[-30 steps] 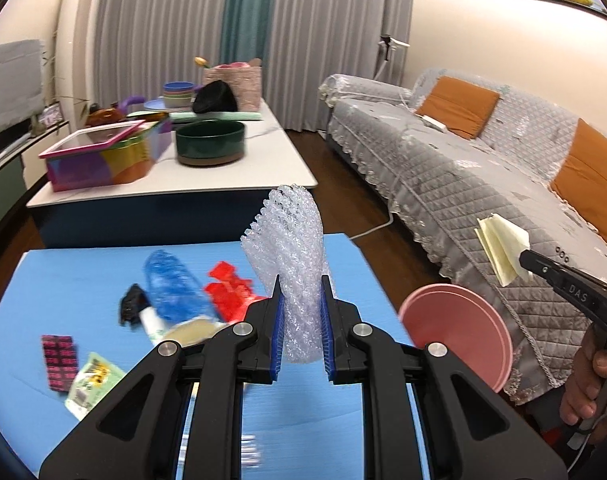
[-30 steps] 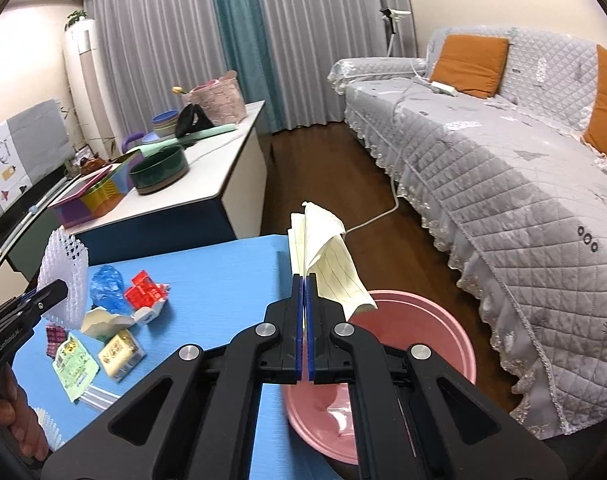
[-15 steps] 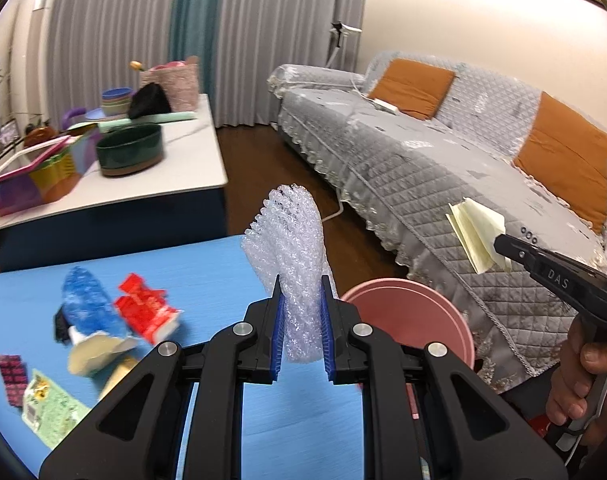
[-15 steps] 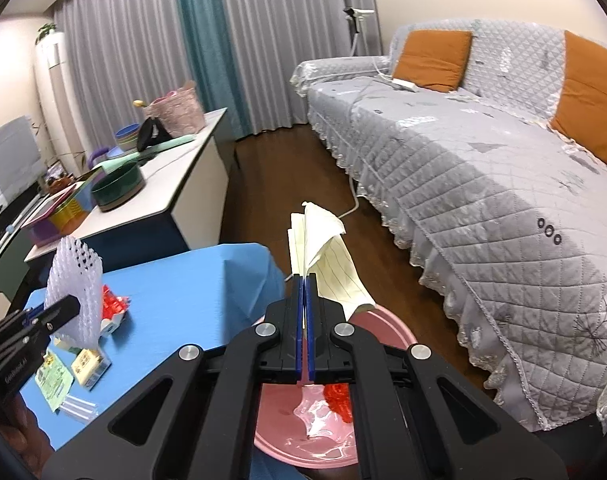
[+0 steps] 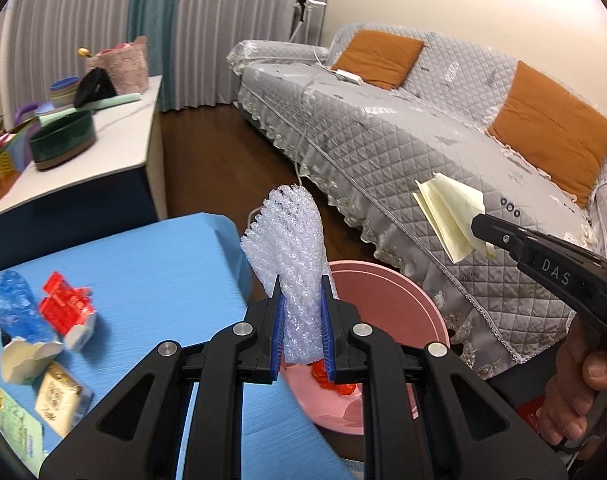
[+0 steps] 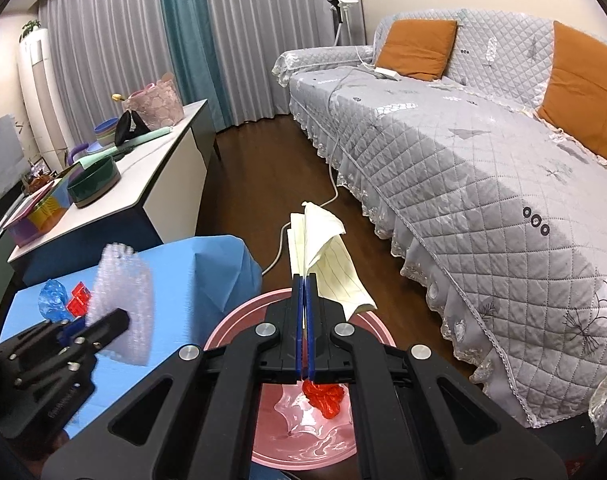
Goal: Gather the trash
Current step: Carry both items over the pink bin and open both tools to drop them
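While you are carrying both pieces toward the pink basin (image 6: 239,320), keep each claw clamped. The left gripper (image 5: 301,312) is pinching the bubble wrap (image 5: 289,240) beside the basin, and the right gripper (image 6: 303,308), fully closed, is gripping the folded paper (image 6: 323,256) above it; release only over the basin.

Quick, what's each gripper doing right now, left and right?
Left gripper: shut on the bubble wrap.
Right gripper: shut on the folded yellow paper.

Black claw (image 5: 302,312) frames, blue pads, silver screws, "DAS" lettering

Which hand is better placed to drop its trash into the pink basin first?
Right. The right gripper holds the yellow paper above the pink basin; the left gripper's bubble wrap is at its edge.
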Demonstrator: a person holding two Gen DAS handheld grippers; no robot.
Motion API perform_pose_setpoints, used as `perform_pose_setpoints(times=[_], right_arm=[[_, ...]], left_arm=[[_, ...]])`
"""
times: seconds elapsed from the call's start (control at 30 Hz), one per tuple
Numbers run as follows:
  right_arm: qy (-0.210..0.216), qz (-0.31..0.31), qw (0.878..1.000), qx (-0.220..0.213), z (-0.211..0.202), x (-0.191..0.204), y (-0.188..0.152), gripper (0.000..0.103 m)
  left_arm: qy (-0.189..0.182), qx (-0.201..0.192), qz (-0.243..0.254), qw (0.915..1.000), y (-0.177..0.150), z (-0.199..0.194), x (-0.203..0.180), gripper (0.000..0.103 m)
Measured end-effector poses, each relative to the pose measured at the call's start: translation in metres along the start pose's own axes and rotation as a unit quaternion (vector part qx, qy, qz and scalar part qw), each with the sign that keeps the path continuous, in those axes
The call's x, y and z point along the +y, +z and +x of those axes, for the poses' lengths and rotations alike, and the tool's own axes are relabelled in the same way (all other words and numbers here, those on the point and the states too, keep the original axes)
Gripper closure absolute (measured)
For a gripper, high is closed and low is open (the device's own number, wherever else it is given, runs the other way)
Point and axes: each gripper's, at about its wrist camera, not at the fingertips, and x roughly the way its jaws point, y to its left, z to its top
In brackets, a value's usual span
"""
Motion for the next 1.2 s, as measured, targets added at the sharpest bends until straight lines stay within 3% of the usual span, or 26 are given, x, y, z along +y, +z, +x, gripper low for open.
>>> perform_pose_setpoints(times=[0.57,0.67,0.7,0.73,0.77,0.8,1.2], right_arm=[[-0.004,0.012,1.000,0.009,0.010,-0.013,0.000,0.101],[-0.004,0.014,1.000,0.008,0.010,-0.013,0.000,0.097],[-0.005,0.014,1.000,0.009,0.011,-0.013,0.000,0.090],[-0.007,0.015,1.000,0.008,0.011,-0.013,0.000,0.067],[-0.010,0.019,1.000,0.004,0.010,-0.014,0.000,0.052],[-0.012,0.020,1.000,0.001,0.009,-0.014,0.000,0.038],[-0.009,0.030,0.999,-0.017,0.001,-0.014,0.003,0.038]], left_arm=[[-0.013,0.020,0.007,0.9997,0.005,0.030,-0.016,0.087],[-0.014,0.023,0.009,0.9996,0.005,0.032,-0.018,0.086],[-0.014,0.026,0.012,0.9995,0.006,0.033,-0.019,0.085],[-0.013,0.029,0.013,0.9994,0.006,0.034,-0.019,0.075],[-0.014,0.032,0.012,0.9993,0.006,0.035,-0.019,0.056],[-0.015,0.032,0.009,0.9993,0.006,0.035,-0.018,0.051],[0.001,0.024,0.001,0.9997,0.007,0.024,-0.008,0.051]])
